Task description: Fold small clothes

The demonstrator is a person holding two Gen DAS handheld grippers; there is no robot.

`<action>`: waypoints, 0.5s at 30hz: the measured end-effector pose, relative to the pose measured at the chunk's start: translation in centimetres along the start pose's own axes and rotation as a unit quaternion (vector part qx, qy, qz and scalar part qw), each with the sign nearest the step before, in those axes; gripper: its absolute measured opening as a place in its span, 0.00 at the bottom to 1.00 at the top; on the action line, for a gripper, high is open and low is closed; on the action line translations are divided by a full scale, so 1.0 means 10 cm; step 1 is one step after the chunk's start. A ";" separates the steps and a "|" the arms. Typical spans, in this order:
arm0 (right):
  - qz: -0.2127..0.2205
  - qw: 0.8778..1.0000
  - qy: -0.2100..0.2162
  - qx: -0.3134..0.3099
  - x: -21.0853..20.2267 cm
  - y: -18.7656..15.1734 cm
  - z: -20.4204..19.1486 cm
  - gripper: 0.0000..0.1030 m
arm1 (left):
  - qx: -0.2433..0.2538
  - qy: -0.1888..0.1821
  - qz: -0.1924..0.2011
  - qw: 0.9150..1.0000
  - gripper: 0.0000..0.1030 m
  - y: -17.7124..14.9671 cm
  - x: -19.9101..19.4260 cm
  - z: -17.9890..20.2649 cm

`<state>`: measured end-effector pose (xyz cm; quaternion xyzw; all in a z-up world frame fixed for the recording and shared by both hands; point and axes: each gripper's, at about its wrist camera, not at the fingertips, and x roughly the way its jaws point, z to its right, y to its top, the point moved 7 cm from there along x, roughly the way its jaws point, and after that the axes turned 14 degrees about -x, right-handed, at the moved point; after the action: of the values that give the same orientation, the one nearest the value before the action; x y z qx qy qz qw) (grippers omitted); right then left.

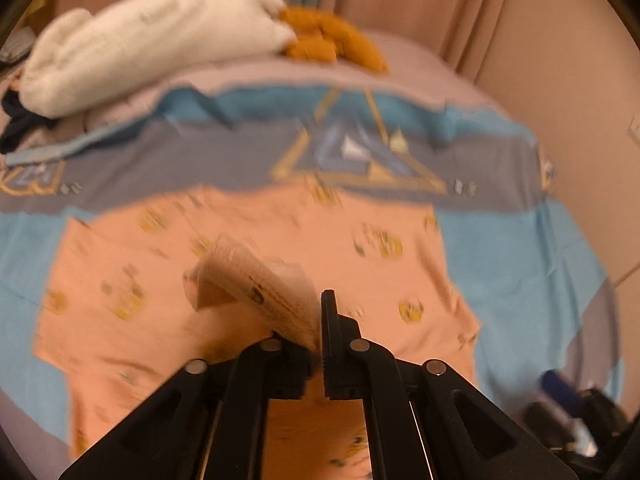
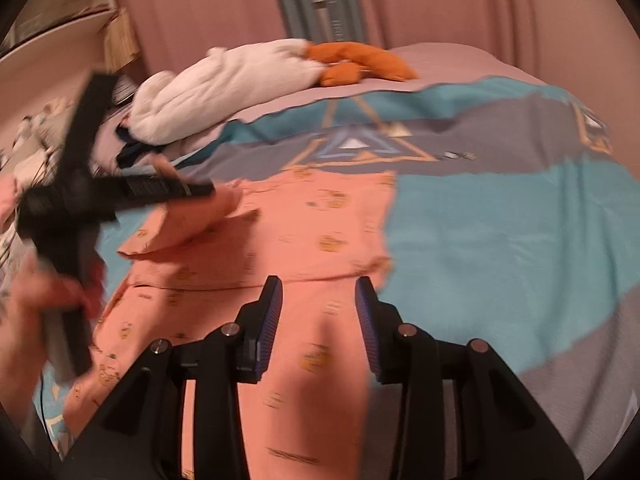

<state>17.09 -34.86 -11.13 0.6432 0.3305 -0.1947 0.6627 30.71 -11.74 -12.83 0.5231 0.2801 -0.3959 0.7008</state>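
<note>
the peach garment (image 2: pixel 320 240) is spread on the patterned bedcover (image 2: pixel 500 240); its sleeve (image 1: pixel 256 284) is pinched in the left gripper (image 1: pixel 320 340) mid-fold. the right gripper (image 2: pixel 318 320) hovers spread, empty. next, laying the sleeve flat inward is called for.

The garment (image 2: pixel 320 240) lies on the bed (image 2: pixel 500 240) at frame centre; behind it, upper left, a pillow (image 2: pixel 224 88) with a plush toy (image 2: pixel 360 60) beside it.

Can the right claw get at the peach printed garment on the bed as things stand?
Probably yes: the right claw hangs open and empty right above the peach printed garment, with nothing between them.
</note>
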 end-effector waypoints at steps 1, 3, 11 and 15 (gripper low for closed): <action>0.001 1.000 -0.003 0.010 -0.02 -0.04 0.08 0.38 | 0.001 0.012 -0.014 1.000 0.01 -0.07 0.10 0.01; 0.002 1.000 -0.004 0.031 -0.05 -0.11 0.21 0.40 | 0.007 0.027 -0.047 0.998 0.25 -0.23 0.21 0.08; 0.018 0.997 0.007 0.076 -0.12 -0.18 0.33 0.45 | 0.103 0.000 -0.026 0.994 0.95 -0.37 -0.07 0.33; 0.028 0.994 0.035 0.100 -0.12 -0.15 0.28 0.45 | 0.122 -0.041 0.002 0.992 0.95 -0.32 -0.44 0.32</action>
<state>15.74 -37.97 -11.47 0.7217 0.3141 -0.1860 0.5881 25.64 -14.13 -9.99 0.5889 0.1999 -0.4471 0.6430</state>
